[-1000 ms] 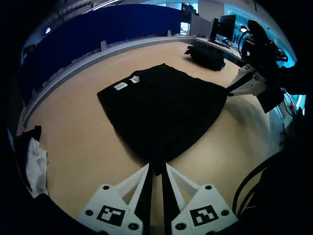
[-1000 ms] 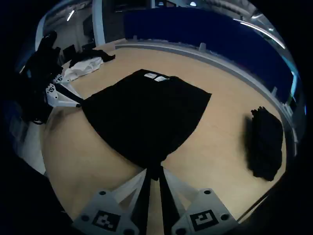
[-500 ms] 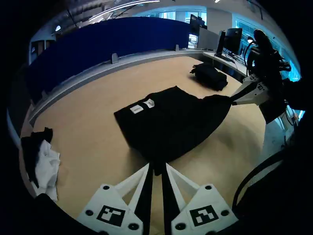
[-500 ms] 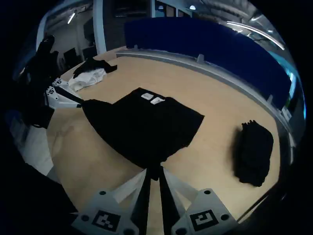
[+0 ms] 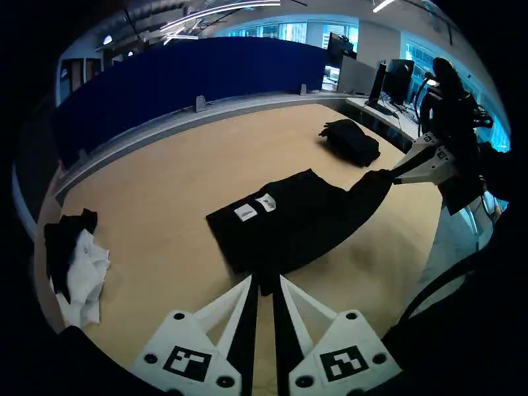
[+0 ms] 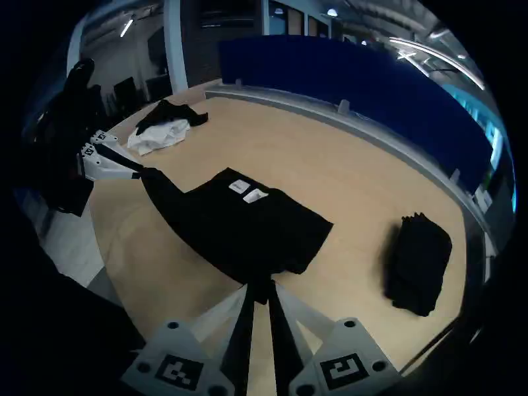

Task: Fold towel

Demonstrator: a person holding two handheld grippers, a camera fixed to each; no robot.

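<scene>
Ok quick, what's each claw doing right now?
Left claw: closed, pinching a corner of the black towel.
Right claw: closed, pinching another corner of the black towel.

The white plastic left hand-held gripper points forward and slightly downward. Its two fingers are drawn together with only a narrow slit between them, and their tips pinch one corner of the black fabric towel. The white plastic right hand-held gripper has the same pose, with its fingers closed on another corner. In the left gripper view the right one appears far off at the right, lifted, with its fingers roughly level and clamped on the cloth. In the right gripper view the left one sits far left, gripping in the same way. The hands behind both are too dark to make out.
</scene>
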